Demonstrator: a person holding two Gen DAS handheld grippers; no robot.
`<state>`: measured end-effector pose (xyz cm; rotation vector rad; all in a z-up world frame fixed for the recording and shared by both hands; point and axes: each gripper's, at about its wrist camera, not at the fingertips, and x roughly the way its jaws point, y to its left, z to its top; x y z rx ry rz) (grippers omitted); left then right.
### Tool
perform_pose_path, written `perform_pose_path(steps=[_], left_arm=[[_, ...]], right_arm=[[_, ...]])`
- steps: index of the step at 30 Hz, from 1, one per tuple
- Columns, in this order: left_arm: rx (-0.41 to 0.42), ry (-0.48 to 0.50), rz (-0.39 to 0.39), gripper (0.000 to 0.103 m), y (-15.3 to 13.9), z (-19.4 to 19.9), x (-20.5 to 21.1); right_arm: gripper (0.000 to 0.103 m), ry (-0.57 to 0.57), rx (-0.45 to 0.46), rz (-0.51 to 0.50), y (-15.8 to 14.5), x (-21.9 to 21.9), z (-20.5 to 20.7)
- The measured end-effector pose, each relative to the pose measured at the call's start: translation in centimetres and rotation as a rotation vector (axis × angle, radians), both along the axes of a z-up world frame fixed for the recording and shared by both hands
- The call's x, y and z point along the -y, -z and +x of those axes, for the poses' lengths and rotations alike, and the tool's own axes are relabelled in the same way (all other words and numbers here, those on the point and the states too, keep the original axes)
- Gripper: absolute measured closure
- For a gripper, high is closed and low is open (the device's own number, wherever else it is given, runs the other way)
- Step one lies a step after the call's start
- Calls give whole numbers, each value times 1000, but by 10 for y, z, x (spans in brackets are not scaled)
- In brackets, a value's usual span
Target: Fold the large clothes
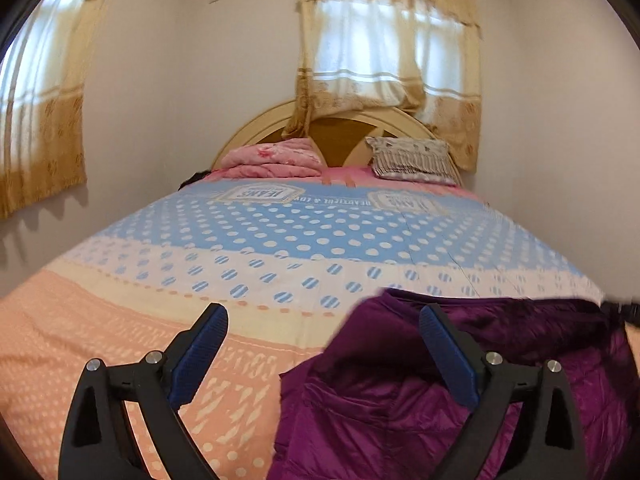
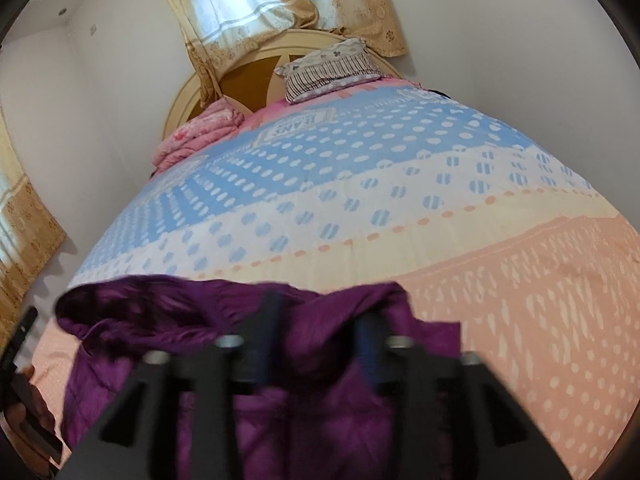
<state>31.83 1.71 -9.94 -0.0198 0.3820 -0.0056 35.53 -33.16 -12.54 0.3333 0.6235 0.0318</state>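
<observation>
A purple quilted jacket (image 1: 440, 392) lies crumpled on the near end of the bed. My left gripper (image 1: 324, 320) is open above its left edge; the left finger (image 1: 200, 356) hangs over the bedspread, the right finger (image 1: 448, 356) over the jacket, and nothing is between them. In the right wrist view the jacket (image 2: 168, 328) fills the lower middle. My right gripper (image 2: 320, 328) is blurred; purple fabric bunches between its fingers, which stand fairly close together.
The bed has a bedspread (image 1: 280, 240) in blue, white and peach with dots. A folded pink blanket (image 1: 276, 158) and a patterned pillow (image 1: 412, 158) lie by the headboard (image 1: 340, 128). Curtained windows and white walls surround the bed.
</observation>
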Motion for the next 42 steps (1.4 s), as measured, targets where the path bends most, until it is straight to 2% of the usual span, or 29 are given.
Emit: perform_pose_path(steps=[3,4,8,9,10,13,15,16,18,19,21,27,31,42], left_arm=[[20,36,76,6,-1,-8,26],[20,50,96,6,-1,-8,34],[-8,88,180,6,6,5,68],[-23,91,189,6,11,13,76],[-40,99,200,6,15,22,82],[-101,43,262,6,32,55,98],[-143,16,294,6,47,75,101],[-172,-9,309,6,56,87,101],[-230,-31,300,6,74,102,96],[-289,-34,271,6,85,110,91],[-344,-28,213,6,97,119,83],[-409,-22,152,1,109,127,76],[-426,-18,131,1,112,130,75],[-452,-13,146,1,116,129,75]], right_arm=[[21,21,57,-43,-17,-15,-10],[17,13,76,-57,-22,-22,-15],[17,-84,75,-145,-30,-69,-19],[20,-108,60,-158,-27,-79,-17],[28,-137,37,-185,-22,-92,-12],[50,-199,-50,-267,2,-124,9],[60,-183,-84,-320,20,-132,22],[60,-155,-99,-355,30,-132,30],[60,-123,-130,-330,44,-121,37],[60,-109,-152,-311,53,-114,41],[60,-90,-162,-281,61,-106,43],[60,-100,-152,-286,68,-111,43],[60,-100,-164,-273,73,-111,45],[60,-97,-202,-275,80,-112,51]])
